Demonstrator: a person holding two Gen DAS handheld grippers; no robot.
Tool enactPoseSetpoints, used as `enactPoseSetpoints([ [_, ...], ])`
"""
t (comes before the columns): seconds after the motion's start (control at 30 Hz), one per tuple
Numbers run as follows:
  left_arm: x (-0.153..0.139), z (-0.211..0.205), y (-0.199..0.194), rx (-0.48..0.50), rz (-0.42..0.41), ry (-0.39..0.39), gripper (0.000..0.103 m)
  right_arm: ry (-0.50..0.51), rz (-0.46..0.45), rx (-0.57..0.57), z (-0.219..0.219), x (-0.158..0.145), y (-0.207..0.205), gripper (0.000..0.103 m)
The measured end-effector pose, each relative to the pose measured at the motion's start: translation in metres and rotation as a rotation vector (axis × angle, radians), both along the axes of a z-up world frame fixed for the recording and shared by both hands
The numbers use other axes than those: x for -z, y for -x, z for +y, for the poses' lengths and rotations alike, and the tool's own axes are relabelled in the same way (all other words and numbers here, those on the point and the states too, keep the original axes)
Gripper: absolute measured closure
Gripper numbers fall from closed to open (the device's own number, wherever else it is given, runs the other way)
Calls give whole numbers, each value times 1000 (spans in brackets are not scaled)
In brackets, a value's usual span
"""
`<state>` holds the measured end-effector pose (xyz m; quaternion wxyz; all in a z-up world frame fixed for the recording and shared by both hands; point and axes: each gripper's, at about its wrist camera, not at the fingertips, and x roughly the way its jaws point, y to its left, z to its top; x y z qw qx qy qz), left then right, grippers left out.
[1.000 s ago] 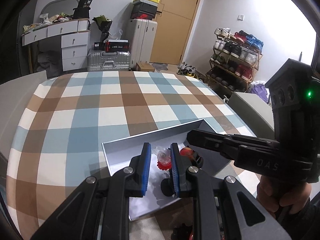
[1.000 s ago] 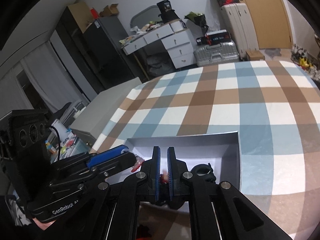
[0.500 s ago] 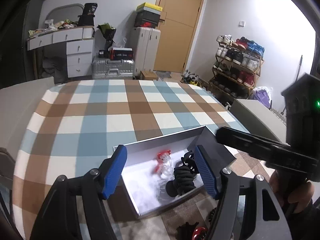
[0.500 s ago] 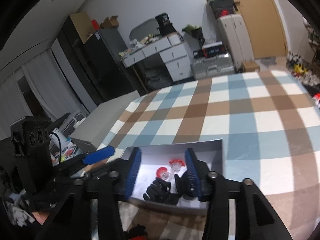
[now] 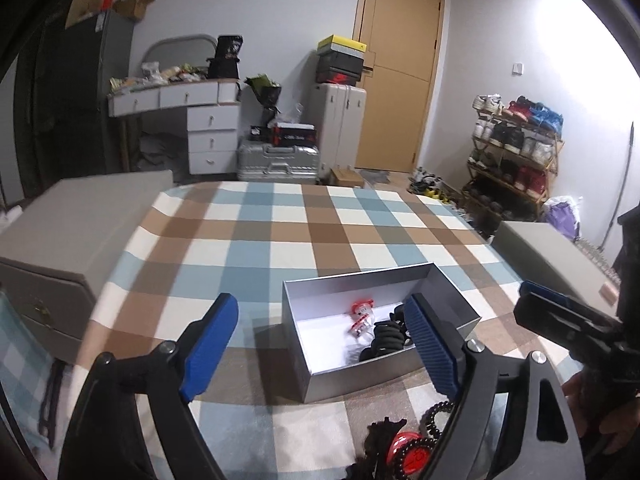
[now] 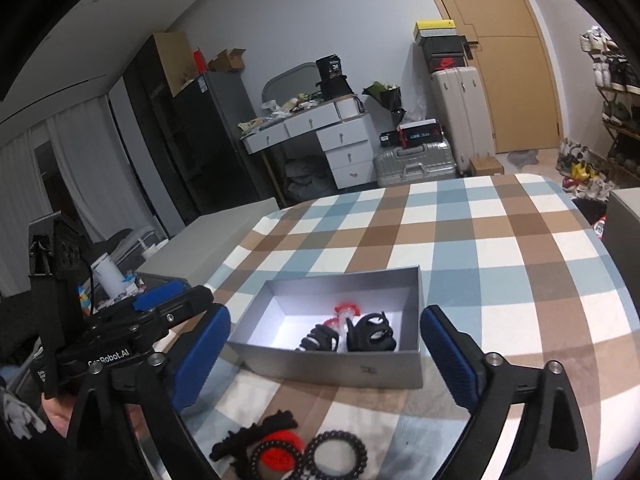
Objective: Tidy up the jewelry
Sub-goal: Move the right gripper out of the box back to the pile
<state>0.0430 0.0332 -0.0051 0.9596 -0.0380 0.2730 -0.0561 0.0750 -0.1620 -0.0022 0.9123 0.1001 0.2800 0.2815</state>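
Note:
A grey open box [image 5: 352,380] [image 6: 340,364] sits on the checked tablecloth. Inside lie black hair ties [image 5: 384,340] [image 6: 370,334] and a clear clip with red ends [image 5: 362,314] [image 6: 346,312]. Loose pieces lie in front of the box: a red and black ring [image 6: 276,456] [image 5: 412,452], a black coil ring [image 6: 340,454] and a black scrunchie [image 6: 256,432]. My left gripper [image 5: 324,350] is open and empty, held back above the box's near side. My right gripper [image 6: 324,358] is open and empty, also back from the box.
The checked table [image 5: 280,240] stretches beyond the box. Grey cabinets stand at the left [image 5: 72,220] and right [image 5: 560,248]. A desk, suitcases, a door and a shoe rack line the far wall.
Both grippers opened wide and pulled back and up from the box. The black hair ties and clear clip now lie loose inside the box.

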Motion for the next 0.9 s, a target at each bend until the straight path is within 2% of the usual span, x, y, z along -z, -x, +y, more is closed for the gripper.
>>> enactPoseSetpoints([
  [0.07,-1,-5,4,-15,-16,-32,17,12,-7,4,0,0,5,2],
  [0.2,0,-10,14,-39,-40,-72,4,22,-17,12,-1,0,16,0],
  [0.43,9,-11,27,-68,-40,-98,2,30,-10,33,-9,7,32,0],
  [0.63,28,-4,43,-87,20,-56,1,77,26,37,-12,22,46,0],
  [0.9,54,6,63,-108,136,35,2,133,113,-13,-7,61,69,0],
])
